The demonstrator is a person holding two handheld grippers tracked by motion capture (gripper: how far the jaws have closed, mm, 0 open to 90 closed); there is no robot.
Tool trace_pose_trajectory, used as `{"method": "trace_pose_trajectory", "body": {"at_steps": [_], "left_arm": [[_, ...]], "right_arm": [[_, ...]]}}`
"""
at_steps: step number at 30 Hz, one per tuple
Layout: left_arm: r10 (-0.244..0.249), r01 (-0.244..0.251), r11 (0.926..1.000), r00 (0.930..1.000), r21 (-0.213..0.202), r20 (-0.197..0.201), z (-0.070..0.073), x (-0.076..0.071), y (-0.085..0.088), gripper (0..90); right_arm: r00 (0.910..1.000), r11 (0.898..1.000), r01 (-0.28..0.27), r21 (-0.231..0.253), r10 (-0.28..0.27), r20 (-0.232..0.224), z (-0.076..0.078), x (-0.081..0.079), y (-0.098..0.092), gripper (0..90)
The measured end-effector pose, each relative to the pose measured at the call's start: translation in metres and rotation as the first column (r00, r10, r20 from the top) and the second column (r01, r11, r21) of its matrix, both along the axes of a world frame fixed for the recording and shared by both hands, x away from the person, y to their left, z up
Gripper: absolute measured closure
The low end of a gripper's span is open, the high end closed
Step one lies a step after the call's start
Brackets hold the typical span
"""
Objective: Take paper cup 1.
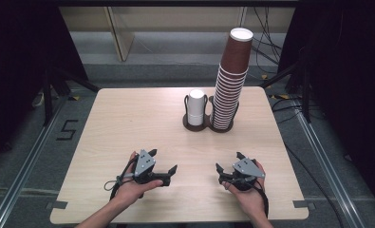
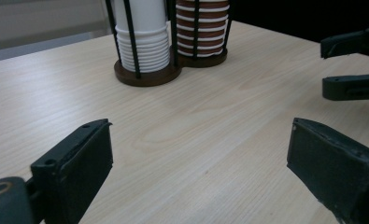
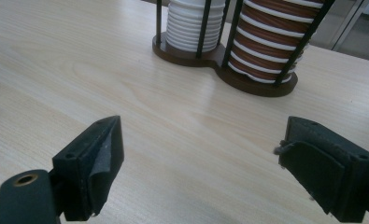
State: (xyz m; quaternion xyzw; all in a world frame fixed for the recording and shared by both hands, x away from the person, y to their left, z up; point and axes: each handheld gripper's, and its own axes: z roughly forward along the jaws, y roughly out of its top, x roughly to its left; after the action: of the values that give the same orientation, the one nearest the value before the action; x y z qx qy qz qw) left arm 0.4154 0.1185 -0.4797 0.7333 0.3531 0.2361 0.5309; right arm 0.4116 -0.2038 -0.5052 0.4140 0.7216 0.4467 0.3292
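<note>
- We see a light wooden table with rounded corners (image 1: 128, 123) as the work surface; its pale grain runs under both gripper views (image 2: 219, 126) (image 3: 173, 121).
- We see a tall stack of brown paper cups with white rims (image 1: 230, 80) at the far middle of the table, leaning slightly to the right toward its top. In the left gripper view its lower cups (image 2: 202, 28) stand right of the white ones; in the right gripper view (image 3: 273, 42) likewise.
- We see a dark brown double-ring cup holder with thin black upright rods (image 1: 196, 126) carrying both stacks; its two round bases are joined (image 2: 147, 77) (image 3: 205, 53).
- We see a short stack of white paper cups (image 1: 196, 107) in the holder's left ring, just beside the brown stack (image 2: 142, 42) (image 3: 194, 28).
- We see the left gripper (image 1: 173, 173) held in the person's left hand (image 1: 130, 187) near the table's front edge, left of centre. Its jaws stand wide apart with nothing between them (image 2: 198, 163).
- We see the right gripper (image 1: 221, 172) held in the person's right hand (image 1: 251, 194) near the front edge, right of centre, well apart from the holder. Its jaws are likewise spread and empty (image 3: 201, 158).
- We see the right gripper's jaws at the right edge of the left gripper view (image 2: 350, 65).
</note>
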Motion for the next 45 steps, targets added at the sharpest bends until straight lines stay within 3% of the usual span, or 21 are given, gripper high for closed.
{"method": "trace_pose_trajectory", "body": {"at_steps": [2, 3, 4, 6, 7, 14, 17, 20, 22, 23, 24, 29, 32, 35, 38, 39, 40, 41, 42, 44, 45], "left_arm": [[0.0, 0.0, 1.0, 1.0, -0.006, 0.008, 0.001, 0.0, -0.001, 6.3], [0.003, -0.003, 1.0, 0.9999, -0.009, 0.011, 0.002, 0.0, -0.001, 6.3], [0.004, -0.004, 0.9998, 0.9999, -0.017, 0.014, 0.002, 0.001, -0.001, 6.4], [0.015, -0.015, 0.9997, 0.9998, -0.019, 0.014, 0.004, 0.002, -0.001, 6.4], [0.015, -0.015, 0.9997, 0.9998, -0.019, 0.014, 0.004, 0.002, -0.001, 6.4], [0.011, -0.011, 0.9996, 0.9997, -0.028, 0.022, 0.01, 0.004, 0.0, 0.9], [0.011, -0.01, 0.9994, 0.9987, -0.034, 0.05, 0.016, 0.0, 0.004, 0.0], [0.03, -0.029, 0.9986, 0.9989, -0.044, 0.035, 0.019, -0.002, 0.011, 0.0], [0.036, -0.034, 0.9986, 0.9986, -0.042, 0.039, 0.019, -0.002, 0.012, 0.0], [0.039, -0.037, 0.9984, 0.9984, -0.043, 0.041, 0.018, -0.002, 0.013, 0.0], [0.044, -0.043, 0.9983, 0.9983, -0.04, 0.039, 0.018, -0.001, 0.013, 0.0], [0.069, -0.068, 0.9963, 0.9973, -0.053, 0.023, 0.017, 0.003, 0.012, 0.0], [0.073, -0.072, 0.9961, 0.9973, -0.051, 0.004, 0.013, 0.006, 0.012, 0.0], [0.076, -0.077, 0.9956, 0.9971, -0.055, -0.01, 0.011, 0.007, 0.013, 0.0], [0.094, -0.107, 0.9817, 0.9915, -0.157, -0.091, 0.012, 0.007, 0.019, 0.2], [0.094, -0.107, 0.9817, 0.9915, -0.157, -0.091, 0.012, 0.007, 0.019, 0.7], [0.114, -0.146, 0.9608, 0.9828, -0.236, -0.145, 0.013, 0.009, 0.023, 1.8], [0.134, -0.181, 0.9428, 0.9747, -0.28, -0.179, 0.014, 0.01, 0.026, 4.0], [0.155, -0.222, 0.9186, 0.9631, -0.327, -0.22, 0.014, 0.011, 0.03, 7.0], [0.191, -0.291, 0.8791, 0.9409, -0.378, -0.28, 0.015, 0.011, 0.036, 10.3], [0.209, -0.315, 0.8653, 0.934, -0.39, -0.29, 0.016, 0.011, 0.039, 11.4]], "right_arm": [[0.9999, 1.0, 0.005, 0.012, -0.005, -0.013, 0.0, -0.001, 0.0, 13.6], [0.9999, 1.0, -0.002, -0.005, 0.002, 0.014, 0.0, 0.0, -0.001, 13.6], [1.0, 1.0, -0.003, 0.009, 0.003, -0.004, 0.0, 0.0, -0.001, 13.6], [0.9996, 1.0, -0.016, -0.019, 0.016, 0.025, 0.0, 0.002, -0.004, 13.6], [0.9997, 1.0, -0.017, 0.008, 0.018, -0.019, 0.0, 0.001, -0.003, 13.6], [0.999, 1.0, -0.007, 0.004, 0.007, -0.043, 0.0, 0.005, -0.004, 10.1], [0.999, 1.0, 0.003, 0.024, -0.002, -0.045, 0.007, 0.008, -0.001, 9.3], [0.9998, 0.999, 0.01, 0.034, -0.009, -0.015, 0.014, 0.008, 0.006, 9.2], [0.9999, 1.0, -0.01, 0.003, 0.01, 0.012, 0.016, 0.01, 0.006, 9.2], [0.9999, 1.0, -0.013, -0.001, 0.013, -0.001, 0.015, 0.008, 0.007, 9.2], [0.9998, 1.0, -0.014, -0.006, 0.014, 0.017, 0.014, 0.009, 0.007, 9.2], [0.9996, 0.999, 0.008, 0.033, -0.007, -0.028, 0.013, 0.008, 0.007, 9.8], [1.0, 1.0, 0.002, 0.0, -0.002, 0.01, 0.011, 0.011, 0.001, 9.8], [0.9999, 1.0, 0.013, 0.016, -0.013, -0.003, 0.009, 0.012, 0.001, 10.1], [0.9998, 0.995, 0.008, 0.1, -0.006, -0.02, 0.014, 0.011, -0.002, 10.6], [1.0, 0.995, -0.008, 0.103, 0.008, 0.001, 0.015, 0.012, -0.001, 10.5], [0.9998, 0.996, 0.0, 0.084, -0.001, 0.019, 0.016, 0.012, -0.002, 10.5], [1.0, 0.995, -0.007, 0.096, 0.007, 0.004, 0.017, 0.011, -0.002, 10.5], [0.9998, 0.995, -0.011, 0.099, 0.01, 0.016, 0.017, 0.012, -0.002, 10.7], [1.0, 0.992, -0.002, 0.124, 0.003, -0.005, 0.018, 0.01, -0.002, 16.6], [0.9996, 0.987, -0.012, 0.163, 0.016, -0.023, 0.019, 0.01, -0.002, 16.1]]}}
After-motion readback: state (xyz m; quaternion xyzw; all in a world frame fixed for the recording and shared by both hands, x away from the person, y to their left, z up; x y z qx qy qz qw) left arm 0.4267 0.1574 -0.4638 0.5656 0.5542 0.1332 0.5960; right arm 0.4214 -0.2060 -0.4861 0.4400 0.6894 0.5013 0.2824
